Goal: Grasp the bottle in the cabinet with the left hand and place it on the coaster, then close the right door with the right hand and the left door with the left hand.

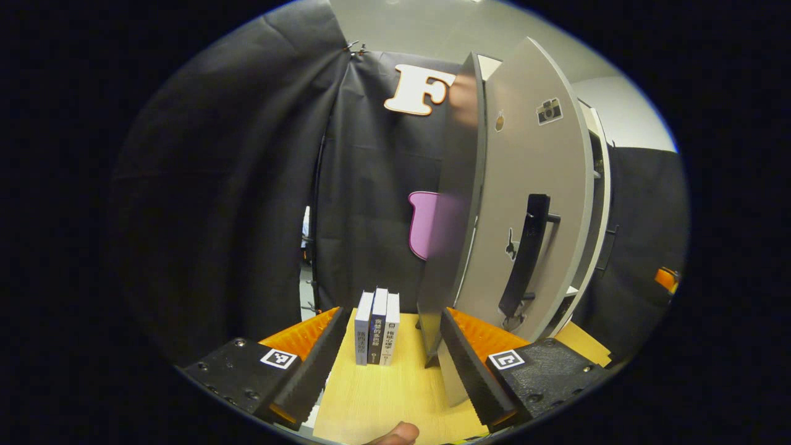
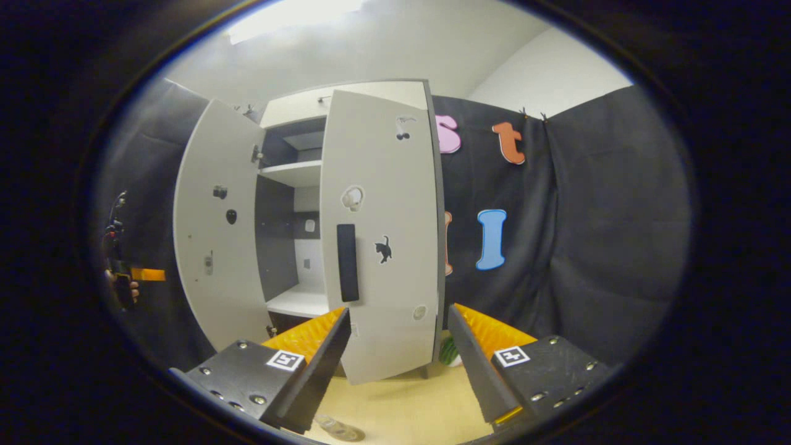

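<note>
**Both grippers empty, both doors still open**

Left gripper point(image 1: 388, 352): fingers spread wide, nothing between them. It points along the wooden tabletop point(image 1: 395, 395) toward three upright books with grey and dark spines point(image 1: 377, 329); the edge of the pale grey left cabinet door point(image 1: 454, 204) stands just right of centre, its long black bar handle point(image 1: 525, 256) further right. A fingertip point(image 1: 398, 434) shows at the bottom edge.

Right gripper point(image 2: 398, 355): also wide open, holding nothing. It faces the pale grey right cabinet door point(image 2: 380, 235) with a black rectangular handle point(image 2: 347, 262) and small stickers. That door looks partly swung in; the left door is wide open, with the white shelves of the tall pale grey cabinet point(image 2: 296, 204) visible between them. The left gripper is seen far left of this view, in a hand point(image 2: 123, 278).

Bottle: can't locate it for sure. The visible shelves look empty. A clear roundish object point(image 2: 337, 428) at the bottom edge of the right gripper view could be the bottle or coaster, too cropped to tell.

Judgement: bottle step probably done, door closing is next.

Risks:
- Right door pushed off-handle: fingers skid on the smooth panel, door stops ajar.
- Left door closed first or too early: doors clash at the meeting edge.
- Left door edge sits near the left gripper's fingers: a careless swing clips it or knocks the books.
</note>
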{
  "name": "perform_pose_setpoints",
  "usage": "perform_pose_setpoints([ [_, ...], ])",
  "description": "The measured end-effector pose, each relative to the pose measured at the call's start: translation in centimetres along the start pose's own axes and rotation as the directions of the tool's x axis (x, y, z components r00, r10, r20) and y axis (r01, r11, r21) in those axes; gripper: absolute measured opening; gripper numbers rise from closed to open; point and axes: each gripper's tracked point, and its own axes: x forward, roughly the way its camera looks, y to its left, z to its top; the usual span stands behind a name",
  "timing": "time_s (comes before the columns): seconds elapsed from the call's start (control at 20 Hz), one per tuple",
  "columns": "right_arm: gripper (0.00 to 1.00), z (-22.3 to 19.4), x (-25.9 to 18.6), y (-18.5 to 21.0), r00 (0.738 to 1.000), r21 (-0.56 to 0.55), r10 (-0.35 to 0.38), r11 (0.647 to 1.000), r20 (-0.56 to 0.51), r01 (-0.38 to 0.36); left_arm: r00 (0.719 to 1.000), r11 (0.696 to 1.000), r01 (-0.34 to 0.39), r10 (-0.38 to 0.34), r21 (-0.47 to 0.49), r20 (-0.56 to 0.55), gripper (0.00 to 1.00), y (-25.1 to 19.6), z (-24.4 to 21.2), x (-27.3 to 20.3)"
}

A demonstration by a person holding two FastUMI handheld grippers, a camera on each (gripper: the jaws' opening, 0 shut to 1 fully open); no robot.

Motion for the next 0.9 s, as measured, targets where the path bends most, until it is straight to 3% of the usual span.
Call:
perform_pose_setpoints([
  [0.05,0.93,0.4,-1.0,-0.1,1.000,0.000,0.003,1.000,0.007,-0.003,1.000,1.000,0.000,0.000,0.013,0.009,0.97,-0.5,0.4,0.6],
  [0.1,0.99,0.6,-2.0,-0.3,1.000,0.001,0.004,1.000,0.012,-0.004,1.000,1.000,-0.003,0.002,0.028,0.019,0.94,-1.0,1.0,1.1],
  [0.15,0.97,1.0,-2.9,-0.5,1.000,0.005,0.005,1.000,0.019,-0.005,1.000,0.999,-0.014,0.013,0.043,0.026,0.97,-1.3,1.4,1.6],
  [0.25,0.93,1.2,-4.6,-0.6,1.000,0.013,0.006,1.000,0.030,-0.007,0.999,0.997,-0.041,0.039,0.059,0.027,0.93,-1.7,2.0,2.3],
  [0.3,0.93,1.1,-5.7,-0.6,0.999,0.020,0.007,1.000,0.035,-0.007,0.999,0.998,-0.037,0.035,0.058,0.031,0.97,-2.5,2.5,2.6],
  [0.35,0.93,1.3,-6.6,-0.6,0.999,0.023,0.008,1.000,0.044,-0.009,0.999,0.998,-0.032,0.030,0.060,0.034,0.94,-2.9,2.6,2.7],
  [0.5,0.96,0.9,-9.4,-1.0,0.998,0.027,0.002,1.000,0.057,-0.003,0.999,0.996,0.003,-0.008,0.089,0.051,0.96,-5.6,3.7,3.6],
  [0.65,0.93,0.4,-11.2,0.6,0.996,0.040,0.057,0.997,0.062,-0.059,0.997,0.986,-0.031,0.018,0.162,0.080,0.87,-6.2,4.5,3.9],
  [0.75,1.00,0.0,-12.8,0.5,0.997,0.042,0.049,0.998,0.066,-0.052,0.996,0.986,-0.052,0.040,0.161,0.082,0.85,-6.5,4.5,3.8],
  [0.8,0.96,-0.2,-13.0,0.7,0.996,0.046,0.053,0.997,0.067,-0.056,0.996,0.988,-0.053,0.043,0.146,0.074,0.87,-6.7,4.3,3.8],
  [0.85,0.99,-0.2,-13.3,1.3,0.995,0.062,0.068,0.995,0.069,-0.073,0.997,0.992,-0.048,0.041,0.120,0.065,0.87,-7.1,4.1,3.7],
  [0.9,0.93,-0.5,-13.2,2.1,0.994,0.078,0.088,0.993,0.060,-0.093,0.998,0.995,-0.041,0.036,0.092,0.050,0.86,-7.5,3.7,3.6],
])
